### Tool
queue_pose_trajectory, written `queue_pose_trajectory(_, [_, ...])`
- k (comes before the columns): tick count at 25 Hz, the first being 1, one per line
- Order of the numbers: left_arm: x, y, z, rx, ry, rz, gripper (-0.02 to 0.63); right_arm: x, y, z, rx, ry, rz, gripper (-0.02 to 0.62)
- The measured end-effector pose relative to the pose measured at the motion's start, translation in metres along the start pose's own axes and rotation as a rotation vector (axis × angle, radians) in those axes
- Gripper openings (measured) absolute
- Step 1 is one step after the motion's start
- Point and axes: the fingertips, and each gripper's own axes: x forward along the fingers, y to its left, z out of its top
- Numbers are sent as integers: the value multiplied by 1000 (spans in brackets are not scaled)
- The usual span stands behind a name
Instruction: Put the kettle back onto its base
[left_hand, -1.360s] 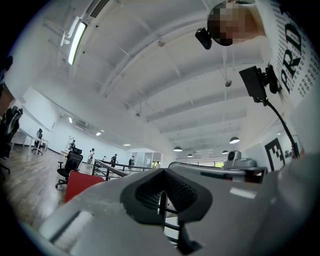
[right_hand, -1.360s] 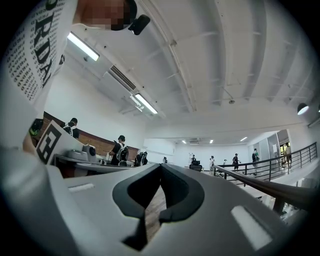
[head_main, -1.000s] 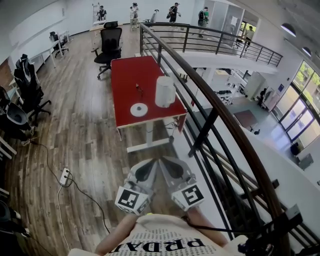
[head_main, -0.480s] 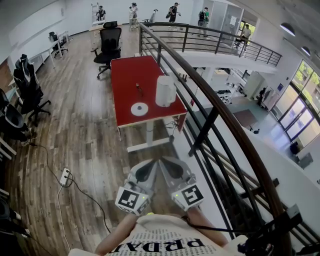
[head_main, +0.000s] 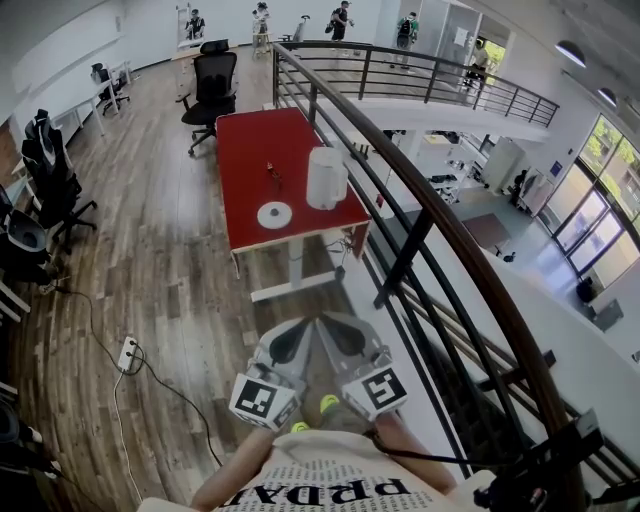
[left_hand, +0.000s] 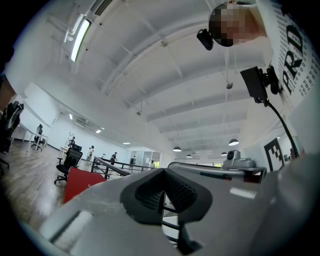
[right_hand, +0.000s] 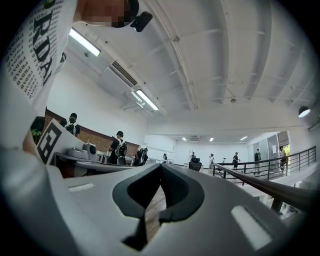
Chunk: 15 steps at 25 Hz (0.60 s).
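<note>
A white kettle (head_main: 327, 178) stands on the red table (head_main: 250, 150), far ahead of me near its right edge. Its round white base (head_main: 275, 214) lies apart from it, to the kettle's left near the table's front edge. Both grippers are held close to my body, well short of the table. The left gripper (head_main: 291, 343) (left_hand: 162, 189) is shut with nothing between its pads. The right gripper (head_main: 346, 341) (right_hand: 160, 187) is shut and empty too. They sit side by side, tips almost touching. The table's red edge (left_hand: 80, 182) shows in the left gripper view.
A dark curved railing (head_main: 420, 200) runs along the table's right side and past me, with a drop beyond it. Office chairs (head_main: 215, 85) stand behind the table and at the left (head_main: 45, 170). A power strip (head_main: 128, 352) with cable lies on the wooden floor. A small dark object (head_main: 275, 176) lies on the table.
The head view has shifted slightly, so the table sits a little higher and further left. Both grippers have stayed where they were, still shut.
</note>
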Motion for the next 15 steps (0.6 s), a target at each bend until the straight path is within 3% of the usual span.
queue_pose_trajectory(15, [23, 19, -7, -5, 11, 34, -9, 19, -23, -11, 34, 13, 34, 8])
